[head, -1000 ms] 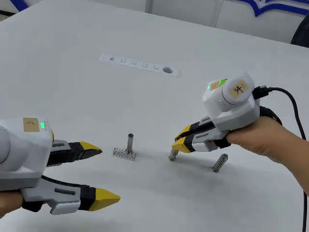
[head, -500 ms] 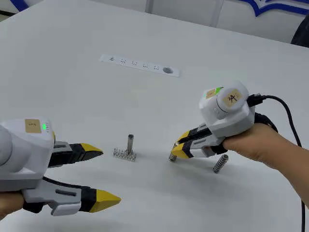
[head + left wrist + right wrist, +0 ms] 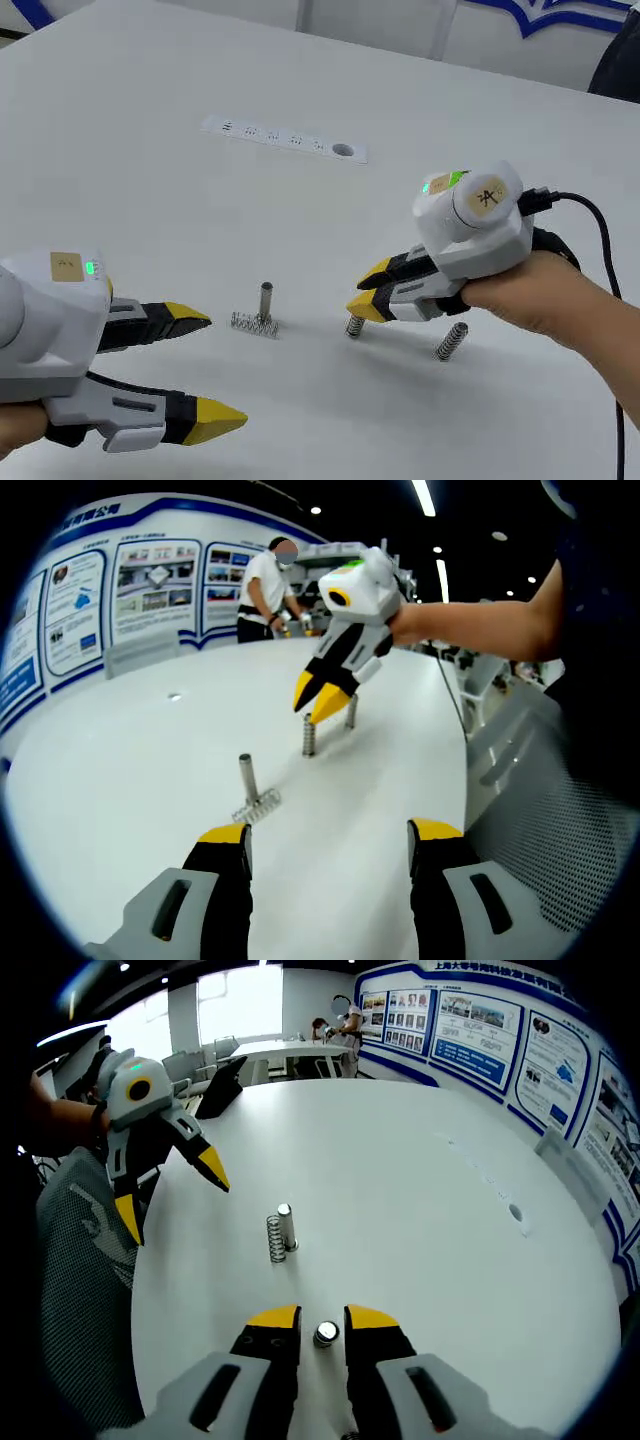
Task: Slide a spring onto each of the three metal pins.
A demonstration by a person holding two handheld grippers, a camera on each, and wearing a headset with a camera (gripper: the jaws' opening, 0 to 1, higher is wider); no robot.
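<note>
A bare metal pin (image 3: 266, 299) stands mid-table with a loose spring (image 3: 254, 323) lying at its foot. Two other pins each carry a spring: one (image 3: 354, 325) just under my right gripper (image 3: 365, 291), one (image 3: 451, 341) further right. The right gripper's jaws are slightly open, and in the right gripper view that pin's top (image 3: 326, 1334) sits between its tips (image 3: 323, 1322) without touching them. My left gripper (image 3: 210, 368) is wide open and empty at lower left, pointing at the bare pin (image 3: 247, 777) and loose spring (image 3: 257, 806).
A white power strip (image 3: 285, 137) lies flat at the back of the white table (image 3: 130, 200). A black cable (image 3: 603, 235) trails from the right gripper. A mesh chair (image 3: 85, 1260) stands beside the table. A person (image 3: 265, 590) stands far off in the room.
The right gripper dipped towards the spring-covered pin and its jaws parted a little. The left gripper stayed put. The head camera shifted slightly.
</note>
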